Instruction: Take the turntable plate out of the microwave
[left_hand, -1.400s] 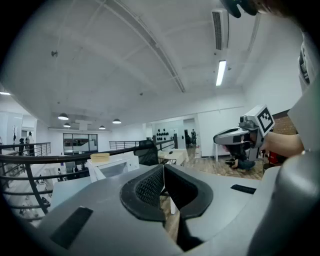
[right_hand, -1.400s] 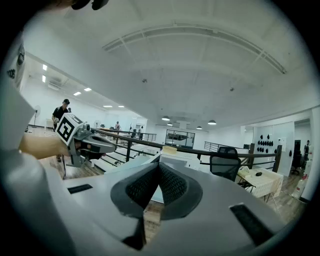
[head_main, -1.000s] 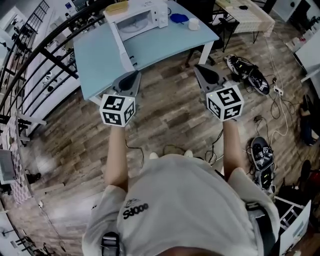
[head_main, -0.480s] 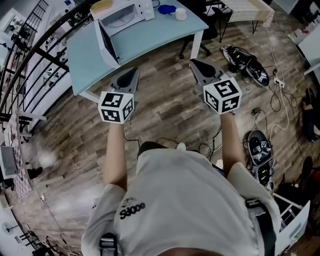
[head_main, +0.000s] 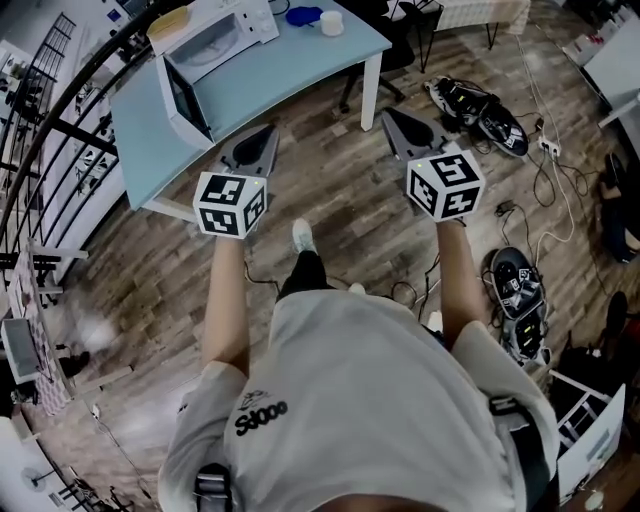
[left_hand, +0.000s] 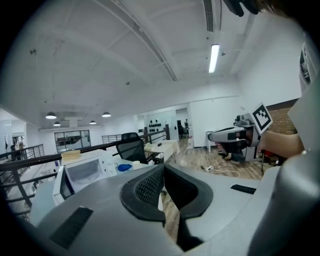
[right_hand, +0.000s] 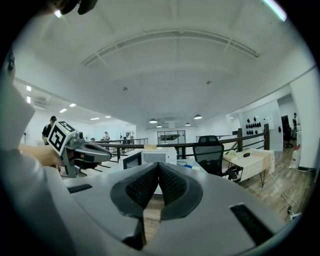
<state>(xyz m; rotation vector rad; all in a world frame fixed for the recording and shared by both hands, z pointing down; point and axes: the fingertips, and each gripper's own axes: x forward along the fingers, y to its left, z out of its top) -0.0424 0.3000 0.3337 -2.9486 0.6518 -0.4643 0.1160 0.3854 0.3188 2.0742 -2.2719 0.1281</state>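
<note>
- Since the earlier frames, the light-blue table (head_main: 290, 75) and the microwave (head_main: 215, 35) have slid toward the upper left of the head view, and a leg with a white shoe (head_main: 302, 236) has come into view at centre.
- We see the microwave's door (head_main: 186, 98) swung open; the turntable plate (head_main: 208, 45) sits inside the cavity, only a pale shape.
- We hold the left gripper (head_main: 268, 132) pressed together on nothing, its tip by the table's near edge, well apart from the microwave.
- Our right gripper (head_main: 392, 116) is likewise closed and empty, out over the wooden floor (head_main: 340, 200).
- At the top edge, a blue dish (head_main: 303, 16) and a white cup (head_main: 331, 22) stand on the table.
</note>
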